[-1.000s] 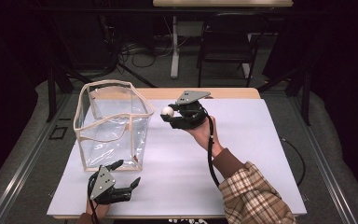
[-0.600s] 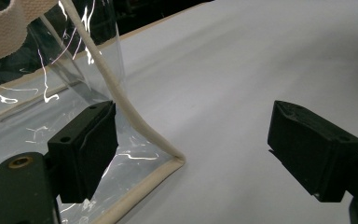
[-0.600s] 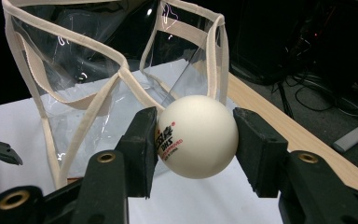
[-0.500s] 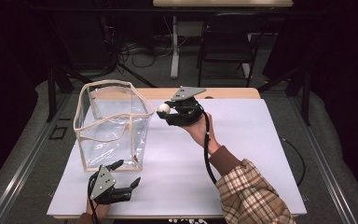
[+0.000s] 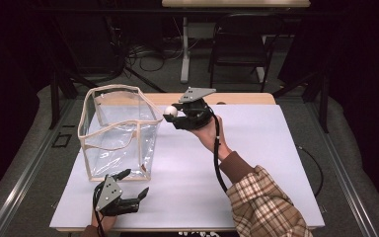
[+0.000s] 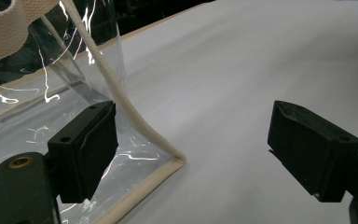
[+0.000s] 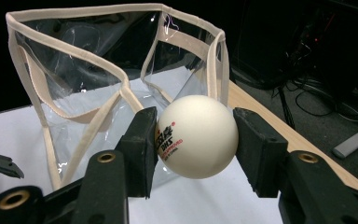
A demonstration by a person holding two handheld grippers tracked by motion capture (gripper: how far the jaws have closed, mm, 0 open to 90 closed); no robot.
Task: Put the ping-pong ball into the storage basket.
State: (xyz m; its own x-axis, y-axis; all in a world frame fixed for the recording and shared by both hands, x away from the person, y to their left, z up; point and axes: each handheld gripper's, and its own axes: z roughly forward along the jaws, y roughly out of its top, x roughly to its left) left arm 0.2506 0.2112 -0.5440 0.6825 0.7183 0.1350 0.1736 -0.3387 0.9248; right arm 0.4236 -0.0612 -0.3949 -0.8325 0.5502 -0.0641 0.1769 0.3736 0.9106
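Your white ball [image 7: 196, 136] sits pinched between your right gripper [image 5: 173, 116]'s pads, raised just beside the clear bag [image 5: 118, 131]'s rim. The right gripper view shows red print on it. Your left gripper [image 6: 193, 149] rests low, jaws spread, at the bag's near corner on the white table [image 5: 256, 163].

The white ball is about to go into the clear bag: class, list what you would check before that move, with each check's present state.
1. White ball clamped in the right tool: ok.
2. Clear bag upright, mouth open: ok.
3. Ball above the bag's mouth: not ok, it is beside the rim.
4. Left tool steadying the bag: not ok, jaws open at its bottom corner.
5. Bag empty inside: ok.
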